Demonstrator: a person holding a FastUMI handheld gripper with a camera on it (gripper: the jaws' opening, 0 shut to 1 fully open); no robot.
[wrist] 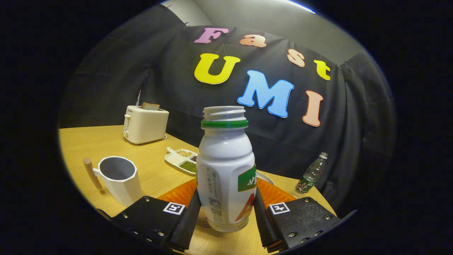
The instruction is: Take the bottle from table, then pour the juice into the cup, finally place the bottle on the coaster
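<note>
A white juice bottle (225, 166) with a green neck ring and no cap stands upright between my fingers. My gripper (226, 216) is shut on its lower body, one pad pressing each side. Whether its base rests on the wooden table (106, 141) or hangs just above it, I cannot tell. The white faceted cup (118, 179) with a wooden handle sits to the left, a little ahead of the left finger, and looks empty. A round edge, possibly the coaster (202, 221), peeks out beside the bottle's base at the left finger.
A cream toaster (145, 124) holding a slice of bread stands at the back left. A white divided dish (182, 161) of beans lies beyond the cup. A clear water bottle (313, 173) stands at the right near the table's edge. A white plate rim (266, 177) shows behind the juice bottle.
</note>
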